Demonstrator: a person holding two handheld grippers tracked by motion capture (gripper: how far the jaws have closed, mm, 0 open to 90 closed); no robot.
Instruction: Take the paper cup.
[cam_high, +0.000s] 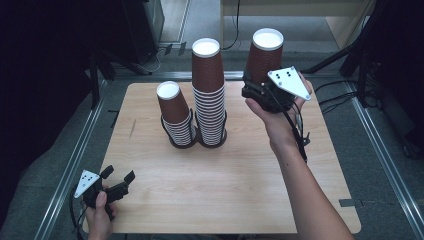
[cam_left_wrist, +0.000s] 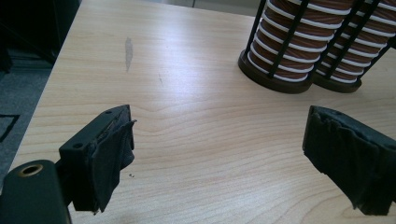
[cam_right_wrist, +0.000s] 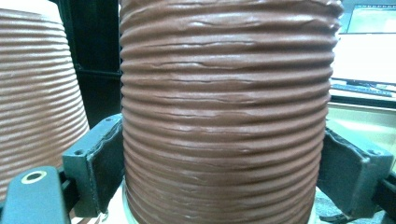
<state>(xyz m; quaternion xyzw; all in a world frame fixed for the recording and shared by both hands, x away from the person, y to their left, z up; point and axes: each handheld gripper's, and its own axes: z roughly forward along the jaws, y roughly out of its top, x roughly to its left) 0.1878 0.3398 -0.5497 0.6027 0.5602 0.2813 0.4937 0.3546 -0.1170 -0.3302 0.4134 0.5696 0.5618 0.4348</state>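
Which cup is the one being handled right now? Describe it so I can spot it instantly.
Start at the wooden table with two racked cup stacks, the short stack and the tall stack. The brown ribbed cup is right of them, upside down. Unlike those, it's single, clamped in the right tongs.

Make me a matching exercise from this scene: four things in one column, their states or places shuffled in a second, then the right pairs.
Things:
1. left hand-held gripper
2. right hand-held gripper
3. shorter cup stack
4. taller cup stack

States or places:
A. shut on a single brown cup, held above the table
B. in the right-hand holder, its top higher
C. open, low near the table's front left corner
D. in the left-hand holder, its top lower

Pairs: 1-C, 2-A, 3-D, 4-B
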